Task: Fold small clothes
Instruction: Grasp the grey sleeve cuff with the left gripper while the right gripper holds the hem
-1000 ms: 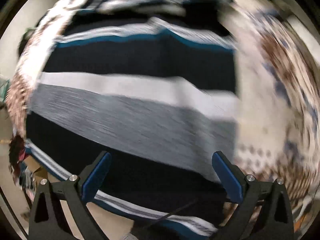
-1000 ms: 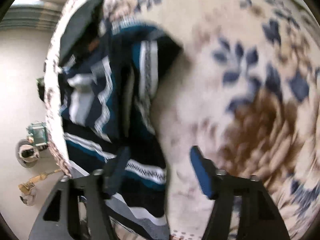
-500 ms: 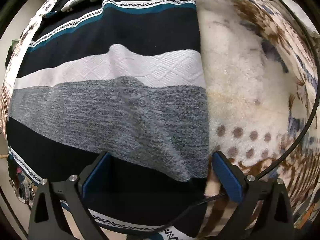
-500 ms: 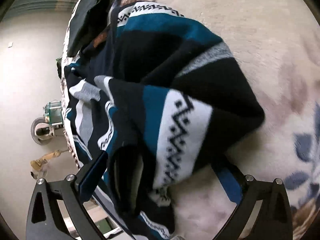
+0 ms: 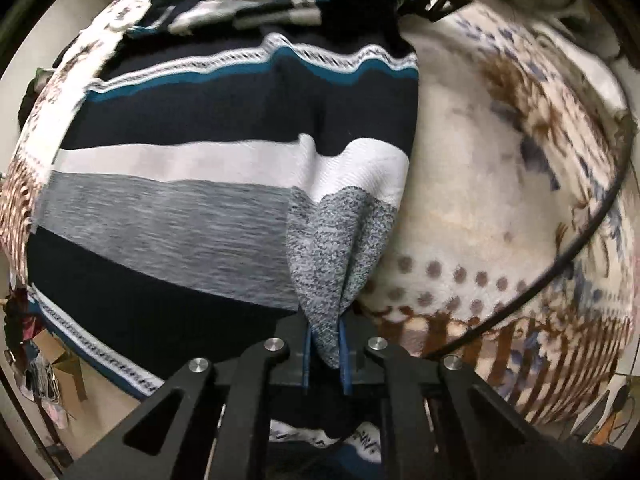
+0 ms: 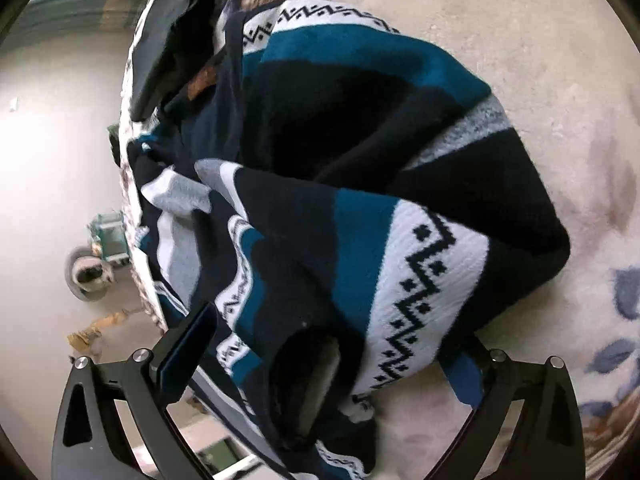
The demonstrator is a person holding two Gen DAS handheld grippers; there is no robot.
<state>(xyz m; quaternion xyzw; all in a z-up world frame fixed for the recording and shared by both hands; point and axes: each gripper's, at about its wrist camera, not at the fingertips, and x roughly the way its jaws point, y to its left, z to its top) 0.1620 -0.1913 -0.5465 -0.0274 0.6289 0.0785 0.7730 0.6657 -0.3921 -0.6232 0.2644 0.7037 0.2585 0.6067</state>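
A striped knit sweater (image 5: 224, 168) in navy, teal, white and grey lies spread on a fleece blanket. My left gripper (image 5: 325, 354) is shut on a pinched fold of the sweater's grey band, which rises in a peak between the blue pads. In the right wrist view the same sweater (image 6: 360, 184) is bunched, with a white zigzag band facing the camera. My right gripper (image 6: 332, 356) straddles this bunched end with its jaws wide and closing; the left finger (image 6: 188, 344) stands clear of the cloth, and the right finger (image 6: 464, 376) is partly hidden under it.
The cream blanket (image 5: 480, 184) with brown and blue flower print covers the surface to the right of the sweater. A black cable (image 5: 568, 248) curves across it. Dark clothes (image 6: 176, 12) lie at the far end. Floor with clutter (image 6: 92, 268) shows beyond the left edge.
My left gripper has gone from wide open to shut, pinching up the grey band near the sweater's right edge. The right gripper has settled lower over the bunched end, the cloth now larger in view.
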